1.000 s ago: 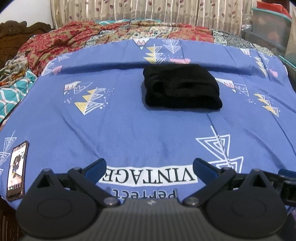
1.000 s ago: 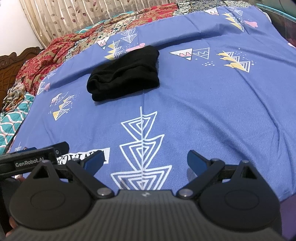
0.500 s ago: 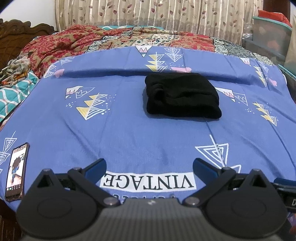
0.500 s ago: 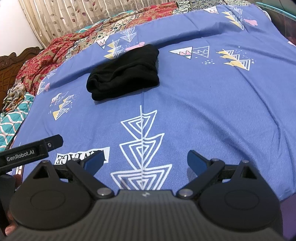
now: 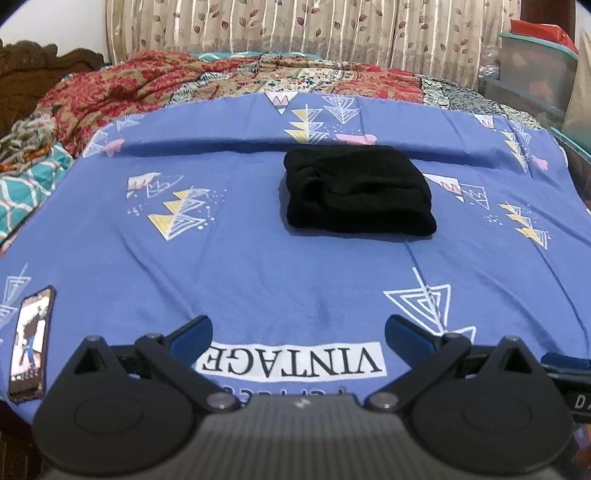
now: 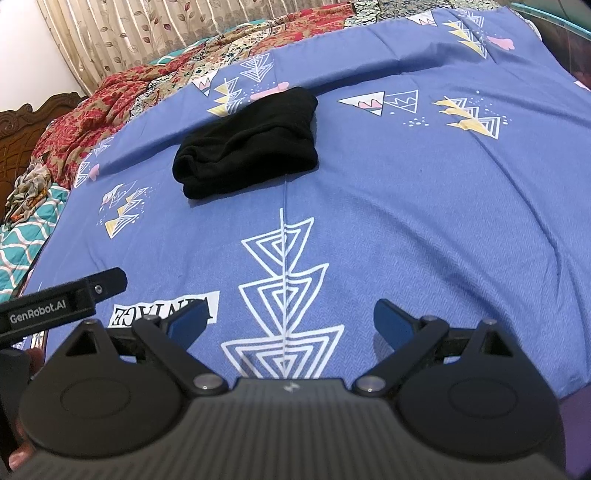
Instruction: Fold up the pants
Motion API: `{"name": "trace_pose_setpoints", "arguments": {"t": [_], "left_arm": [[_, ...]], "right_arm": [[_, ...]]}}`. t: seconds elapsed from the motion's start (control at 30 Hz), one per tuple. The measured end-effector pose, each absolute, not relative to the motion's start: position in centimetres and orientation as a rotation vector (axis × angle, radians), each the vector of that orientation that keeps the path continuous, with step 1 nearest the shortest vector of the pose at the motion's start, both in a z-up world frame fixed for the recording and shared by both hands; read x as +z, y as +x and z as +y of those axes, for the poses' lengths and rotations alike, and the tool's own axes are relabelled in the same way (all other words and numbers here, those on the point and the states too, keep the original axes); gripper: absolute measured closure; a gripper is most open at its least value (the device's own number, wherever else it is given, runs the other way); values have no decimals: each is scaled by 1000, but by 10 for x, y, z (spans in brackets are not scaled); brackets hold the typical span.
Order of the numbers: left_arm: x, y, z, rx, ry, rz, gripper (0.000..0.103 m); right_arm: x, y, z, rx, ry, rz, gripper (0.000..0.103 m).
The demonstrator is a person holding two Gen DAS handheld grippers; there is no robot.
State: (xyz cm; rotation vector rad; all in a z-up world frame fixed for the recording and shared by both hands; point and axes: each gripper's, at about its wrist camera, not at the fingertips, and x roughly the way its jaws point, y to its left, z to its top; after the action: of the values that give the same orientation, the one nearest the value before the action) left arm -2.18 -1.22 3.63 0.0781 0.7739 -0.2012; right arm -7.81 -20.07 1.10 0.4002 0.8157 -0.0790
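Black pants (image 5: 356, 192) lie folded into a compact bundle on the blue patterned bedsheet (image 5: 258, 266), past the middle of the bed. They also show in the right wrist view (image 6: 251, 142), up and left of centre. My left gripper (image 5: 298, 334) is open and empty, held low over the near edge of the bed, well short of the pants. My right gripper (image 6: 290, 319) is open and empty, also near the front edge. The left gripper's body (image 6: 62, 301) shows at the left of the right wrist view.
A phone (image 5: 31, 336) lies on the sheet at the near left edge. Crumpled red and teal blankets (image 5: 122, 88) lie along the far and left sides. Curtains (image 5: 295, 33) hang behind. Plastic storage boxes (image 5: 532, 74) stand at the far right.
Both grippers have drawn back and risen slightly from the bed; the pants look a little farther off. The pants have not moved. Both grippers stay open.
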Motion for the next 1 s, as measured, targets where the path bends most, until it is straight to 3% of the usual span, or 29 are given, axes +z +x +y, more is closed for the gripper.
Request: {"name": "trace_pose_setpoints", "arguments": {"t": [1.0], "left_arm": [[70, -27, -9, -201, 71, 689, 0]], "right_arm": [[20, -78, -209, -69, 380, 783, 5]]}}
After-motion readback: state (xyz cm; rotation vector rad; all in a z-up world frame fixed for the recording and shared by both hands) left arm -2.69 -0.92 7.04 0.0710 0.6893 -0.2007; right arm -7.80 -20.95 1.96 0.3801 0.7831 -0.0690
